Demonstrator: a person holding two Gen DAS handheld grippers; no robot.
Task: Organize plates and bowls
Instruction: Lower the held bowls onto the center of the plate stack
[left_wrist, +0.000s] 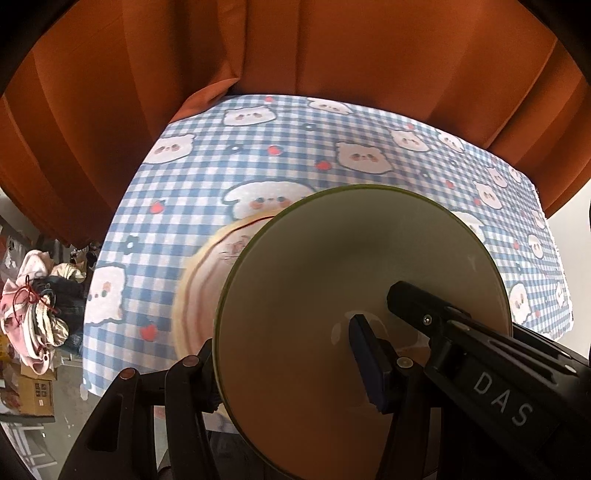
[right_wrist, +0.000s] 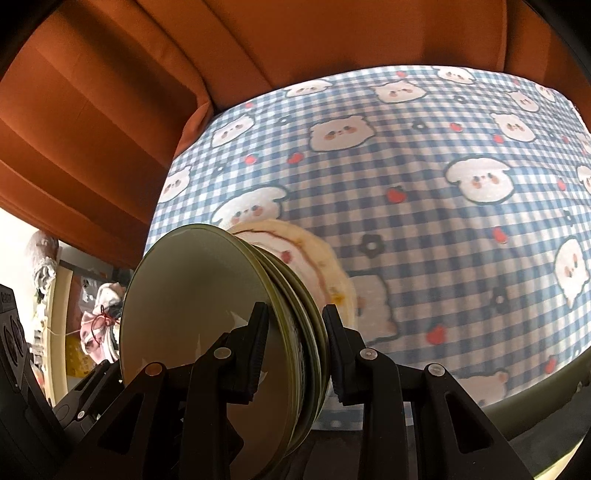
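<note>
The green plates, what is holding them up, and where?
Both: the right hand-held gripper clamps the rims of the stack of green plates; the left hand-held gripper grips its edge on the other side.

Several stacked green plates (right_wrist: 207, 314), one cream plate (right_wrist: 310, 258).

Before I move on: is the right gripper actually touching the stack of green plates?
Touching. In the right wrist view the right gripper has one pad on the front face of the green plates and the other against the back of the stack.
</note>
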